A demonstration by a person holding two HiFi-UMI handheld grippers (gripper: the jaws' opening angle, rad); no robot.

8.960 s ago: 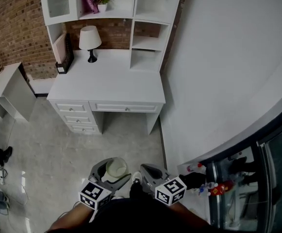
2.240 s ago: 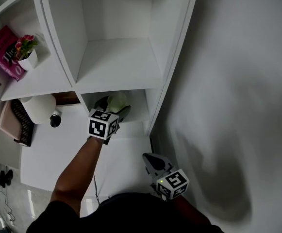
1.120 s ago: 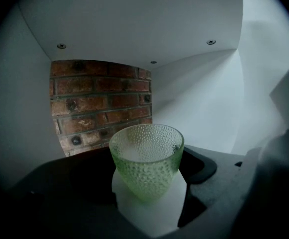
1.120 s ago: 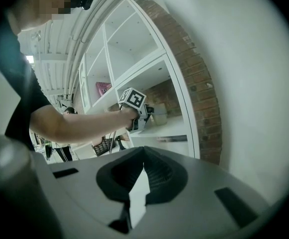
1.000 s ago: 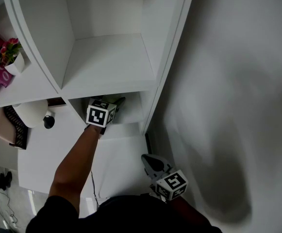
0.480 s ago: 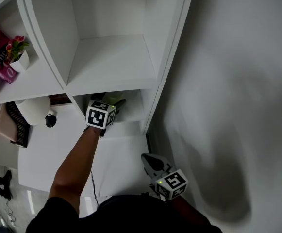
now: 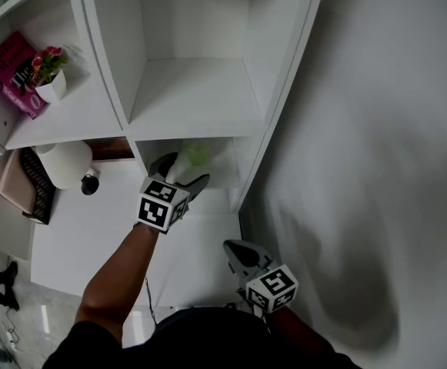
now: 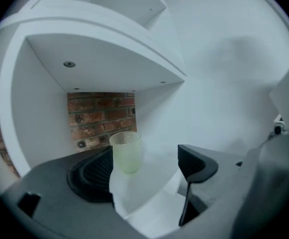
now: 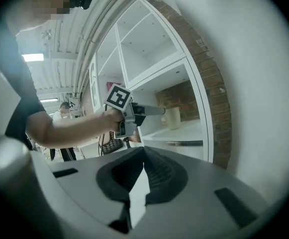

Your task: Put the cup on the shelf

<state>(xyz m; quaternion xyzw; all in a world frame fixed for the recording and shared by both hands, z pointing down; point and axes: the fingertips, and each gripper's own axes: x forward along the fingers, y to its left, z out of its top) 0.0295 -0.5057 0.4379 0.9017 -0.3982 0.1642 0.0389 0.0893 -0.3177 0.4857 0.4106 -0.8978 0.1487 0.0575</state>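
Observation:
The cup [image 7: 195, 154] is pale green ribbed glass and stands upright on the floor of the lowest cubby of the white shelf unit [image 7: 196, 102]. In the left gripper view the cup [image 8: 126, 152] stands just past the jaw tips, close to the left jaw. My left gripper [image 7: 180, 177] is at the cubby's mouth; its jaws [image 8: 144, 158] stand wide apart and hold nothing. The right gripper view shows the cup [image 9: 172, 117] beyond the left gripper [image 9: 134, 114]. My right gripper [image 7: 237, 252] hangs low by the wall, its jaws [image 9: 144, 153] shut on nothing.
A white table lamp [image 7: 64, 164] stands on the desk top [image 7: 92, 237] to the left. A flower pot [image 7: 50, 83] and a pink book [image 7: 11, 71] sit on the upper left shelf. A white wall [image 7: 377, 167] fills the right. Brick [image 8: 102, 116] backs the cubby.
My left gripper has opened and drawn back out of the cubby, and the cup stays standing on the shelf. The right gripper has hardly moved.

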